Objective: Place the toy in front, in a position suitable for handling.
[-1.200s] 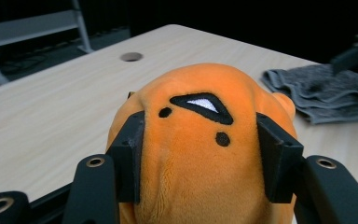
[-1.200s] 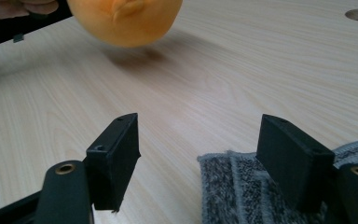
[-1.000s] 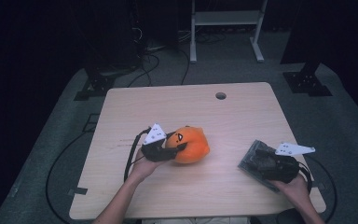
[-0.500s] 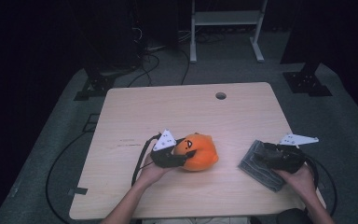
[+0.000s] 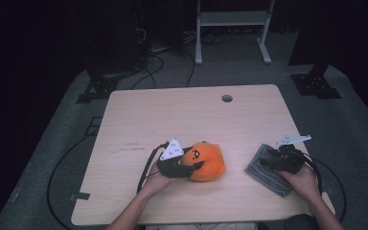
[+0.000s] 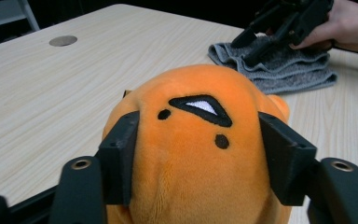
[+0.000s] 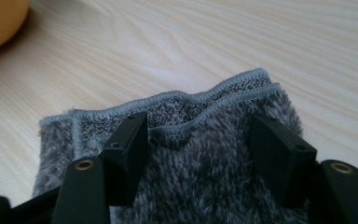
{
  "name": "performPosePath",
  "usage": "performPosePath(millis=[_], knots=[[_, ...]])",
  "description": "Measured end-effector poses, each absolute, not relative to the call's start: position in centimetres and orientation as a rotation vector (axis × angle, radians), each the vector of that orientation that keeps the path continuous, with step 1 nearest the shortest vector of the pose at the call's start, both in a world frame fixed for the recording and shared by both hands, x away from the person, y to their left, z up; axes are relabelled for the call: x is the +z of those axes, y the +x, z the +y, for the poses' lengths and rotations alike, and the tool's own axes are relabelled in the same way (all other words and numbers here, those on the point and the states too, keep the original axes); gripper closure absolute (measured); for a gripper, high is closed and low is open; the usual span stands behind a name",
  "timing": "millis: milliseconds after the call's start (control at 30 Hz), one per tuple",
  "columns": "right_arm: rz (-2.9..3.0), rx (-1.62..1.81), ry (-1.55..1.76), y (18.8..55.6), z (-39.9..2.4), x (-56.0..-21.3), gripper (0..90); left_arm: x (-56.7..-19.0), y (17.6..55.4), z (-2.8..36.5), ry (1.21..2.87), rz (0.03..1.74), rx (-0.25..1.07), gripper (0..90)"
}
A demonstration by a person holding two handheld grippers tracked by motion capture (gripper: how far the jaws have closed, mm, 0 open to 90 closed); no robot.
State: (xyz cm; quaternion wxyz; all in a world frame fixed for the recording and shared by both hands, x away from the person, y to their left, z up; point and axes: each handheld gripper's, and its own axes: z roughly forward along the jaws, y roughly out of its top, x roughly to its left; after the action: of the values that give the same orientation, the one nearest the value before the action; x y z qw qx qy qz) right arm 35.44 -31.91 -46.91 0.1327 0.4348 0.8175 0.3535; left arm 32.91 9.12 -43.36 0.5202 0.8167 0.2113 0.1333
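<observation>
An orange plush toy (image 5: pixel 212 165) (image 6: pixel 191 154) lies on the wooden table (image 5: pixel 172 115), near its front edge. My left gripper (image 5: pixel 195 162) (image 6: pixel 198 135) reaches in from the toy's left. Its jaws have just been opening, and both pads still rest against the plush's sides. To the right lies a folded grey towel (image 5: pixel 268 178) (image 6: pixel 284 70) (image 7: pixel 200 177). My right gripper (image 5: pixel 264 162) (image 6: pixel 249 49) (image 7: pixel 198 135) is set down on it with its jaws wide apart. They have just been closing, and a small ridge of towel sits between them, unpinched.
A round cable hole (image 5: pixel 227 98) (image 6: pixel 63 40) sits near the table's far edge. Cables trail from both grippers over the front edge. A white metal stand (image 5: pixel 232 28) and dark floor stands are beyond the table.
The left hand carried the plush slightly right and toward the front edge. The right gripper shifted and sank onto the towel.
</observation>
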Motion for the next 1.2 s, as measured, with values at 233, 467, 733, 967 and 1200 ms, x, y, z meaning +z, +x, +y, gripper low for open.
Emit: performPosePath(millis=[233,467,733,967,1200], knots=[[2.372,0.944,1.226,35.2,-31.3,-47.2,44.1,-42.5,32.8,10.1,1.929,0.509,0.289,18.8],[2.372,0.961,1.21,35.0,-31.1,-47.2,64.3,-42.4,32.6,11.6,1.928,0.537,0.294,15.3],[2.403,1.001,1.242,35.2,-31.2,-47.0,77.6,-42.9,33.2,12.1,1.918,0.554,0.286,21.6],[2.37,1.324,1.098,33.3,-30.9,-44.2,78.0,-43.8,33.2,11.8,1.958,0.548,0.264,37.6],[2.365,1.633,0.768,30.9,-26.3,-40.1,78.0,-44.0,32.9,11.3,1.96,0.55,0.271,40.0]])
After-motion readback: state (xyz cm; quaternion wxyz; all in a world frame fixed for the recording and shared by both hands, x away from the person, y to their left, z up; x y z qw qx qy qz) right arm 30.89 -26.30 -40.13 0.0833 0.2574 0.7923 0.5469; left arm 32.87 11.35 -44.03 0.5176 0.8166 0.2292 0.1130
